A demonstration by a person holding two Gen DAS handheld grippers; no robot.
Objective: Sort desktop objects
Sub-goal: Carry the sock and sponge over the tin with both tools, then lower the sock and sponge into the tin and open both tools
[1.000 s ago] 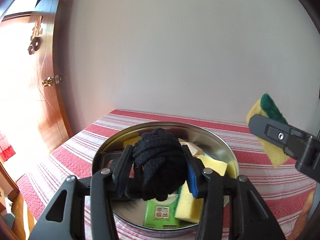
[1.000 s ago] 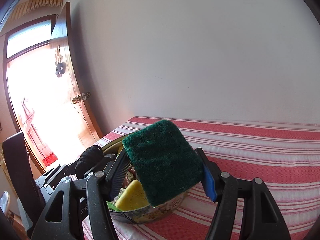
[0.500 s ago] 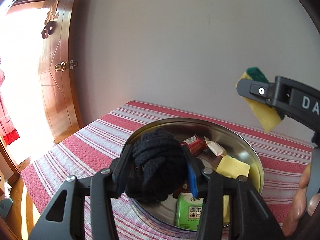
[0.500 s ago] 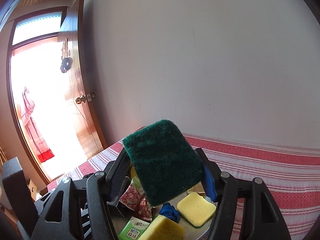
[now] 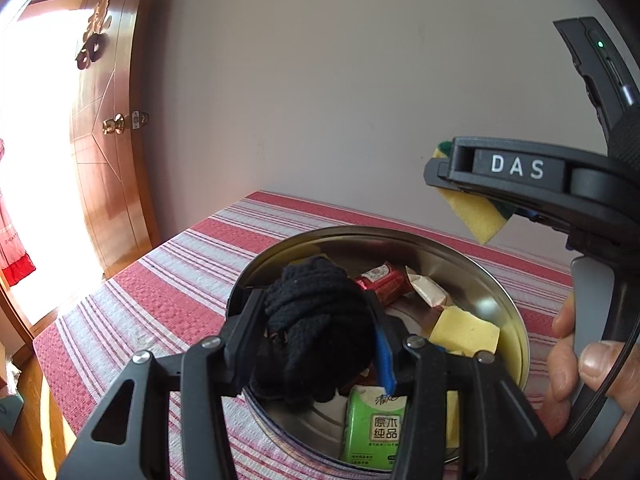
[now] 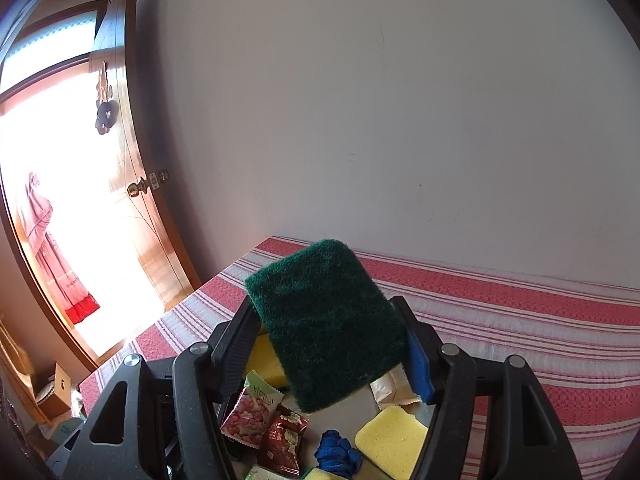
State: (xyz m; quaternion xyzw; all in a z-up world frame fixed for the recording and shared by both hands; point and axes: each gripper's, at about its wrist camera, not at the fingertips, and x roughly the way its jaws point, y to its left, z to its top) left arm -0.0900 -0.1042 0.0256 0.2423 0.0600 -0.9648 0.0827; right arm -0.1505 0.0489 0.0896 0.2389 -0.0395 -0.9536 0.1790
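Two sets of tongs are loaded as I read my feeds: my left tongs (image 5: pixel 320 330) are clamped on a bundle of black knitted fabric (image 5: pixel 316 324), and my right tongs (image 6: pixel 330 340) are clamped on a rectangular scouring sponge with a dark green abrasive face and yellow foam backing (image 6: pixel 326 324). Both loads hang above the round, shallow stainless-steel tray (image 5: pixel 460 252) that sits on the desk covered by a red-and-white striped woven cloth (image 5: pixel 168 292). Inside the tray I note a plain yellow foam sponge (image 6: pixel 390 440), red crinkled snack packets (image 6: pixel 284 436), a green tissue pack with printed characters (image 5: pixel 374 428), a small bunched blue cloth item (image 6: pixel 336 450) and a pale paper-like sachet (image 5: pixel 426 288). In my judgement the main risk is collision: the left view shows the right tool passing close overhead, with a hand (image 5: pixel 580 368) on its handle, so a careless crossing could knock one load loose. The knit is soft and lumpy, gripped only through its bulk, and may sag or slip out. The sponge compresses readily and is held at a tilt, so it could pivot free. A drop from here would land back among the unsorted items, and the polished tray would let anything slide.
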